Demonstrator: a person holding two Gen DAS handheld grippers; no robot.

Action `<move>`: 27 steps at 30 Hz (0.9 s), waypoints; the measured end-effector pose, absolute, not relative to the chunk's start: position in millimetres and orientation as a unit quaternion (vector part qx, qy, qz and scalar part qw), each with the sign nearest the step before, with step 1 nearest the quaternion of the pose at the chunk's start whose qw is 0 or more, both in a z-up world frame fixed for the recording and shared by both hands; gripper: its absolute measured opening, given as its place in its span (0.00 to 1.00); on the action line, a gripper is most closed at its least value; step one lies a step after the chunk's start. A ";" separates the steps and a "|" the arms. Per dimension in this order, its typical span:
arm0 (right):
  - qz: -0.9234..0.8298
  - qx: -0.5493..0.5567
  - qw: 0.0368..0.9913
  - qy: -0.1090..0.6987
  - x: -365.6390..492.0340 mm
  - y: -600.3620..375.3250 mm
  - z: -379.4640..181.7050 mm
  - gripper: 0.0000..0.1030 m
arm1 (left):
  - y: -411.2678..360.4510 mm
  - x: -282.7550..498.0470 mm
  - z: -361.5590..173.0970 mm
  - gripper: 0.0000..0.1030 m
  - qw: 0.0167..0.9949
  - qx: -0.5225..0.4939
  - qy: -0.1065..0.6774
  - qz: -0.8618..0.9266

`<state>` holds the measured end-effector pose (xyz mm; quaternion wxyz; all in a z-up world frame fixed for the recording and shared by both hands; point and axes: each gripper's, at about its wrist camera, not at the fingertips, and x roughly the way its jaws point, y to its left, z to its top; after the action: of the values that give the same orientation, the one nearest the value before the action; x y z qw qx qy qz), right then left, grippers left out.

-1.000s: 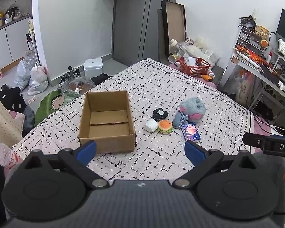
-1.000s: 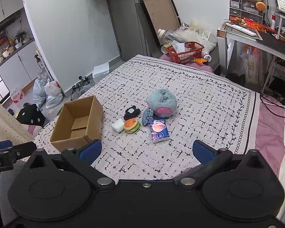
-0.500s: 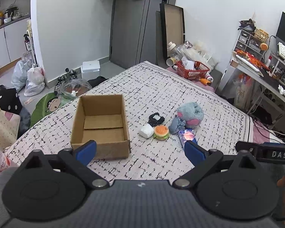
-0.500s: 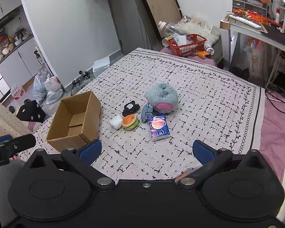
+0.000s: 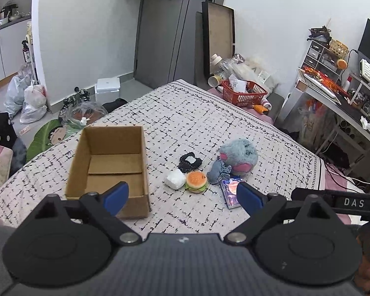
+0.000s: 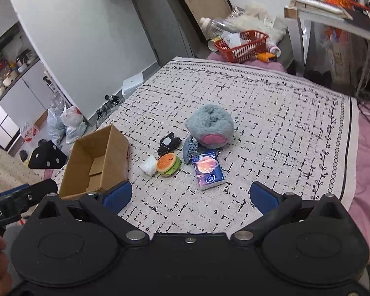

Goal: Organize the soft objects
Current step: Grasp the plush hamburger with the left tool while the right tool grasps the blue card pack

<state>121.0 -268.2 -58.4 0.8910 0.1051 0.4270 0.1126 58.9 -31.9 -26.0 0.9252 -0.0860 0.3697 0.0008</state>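
Note:
An open, empty cardboard box (image 5: 111,165) (image 6: 96,160) sits on the patterned bedspread (image 5: 185,123). To its right lie a white soft lump (image 5: 175,179) (image 6: 148,165), a burger plush (image 5: 196,181) (image 6: 168,164), a black knitted piece (image 5: 190,162) (image 6: 168,143), a grey-blue cloth (image 5: 217,171) (image 6: 190,149), a fluffy grey plush (image 5: 239,157) (image 6: 209,126) and a purple tissue pack (image 5: 230,192) (image 6: 208,169). My left gripper (image 5: 182,196) is open and empty above the bed's near edge. My right gripper (image 6: 191,196) is open and empty, short of the tissue pack.
A red basket (image 5: 244,93) (image 6: 241,45) and bottles stand at the bed's far end. A desk with shelves (image 5: 338,93) is on the right. Bags (image 5: 32,98) and a white box (image 5: 107,88) lie on the floor to the left.
Both grippers have moved forward and slightly lower toward the objects; the box and toys appear larger. Nothing was grasped, and both stay open.

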 end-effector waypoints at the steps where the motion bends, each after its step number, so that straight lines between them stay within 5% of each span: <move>1: 0.111 0.109 0.889 0.431 125.0 -269.9 -60.9 1.00 | -32.8 61.2 -27.1 0.89 0.924 -0.094 0.372 -0.003; 17: 0.096 0.159 0.858 0.479 191.8 -274.3 -102.1 1.00 | -46.2 122.7 -66.2 0.88 0.908 -0.112 0.405 0.003; 27: 0.096 0.206 0.821 0.523 229.5 -280.5 -146.8 0.95 | -48.5 161.3 -100.7 0.69 0.890 -0.144 0.433 0.011</move>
<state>229.5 -280.5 -146.8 0.8214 0.2059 0.5230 0.0963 161.3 -48.5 -100.7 0.8897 -0.1436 0.4333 0.0105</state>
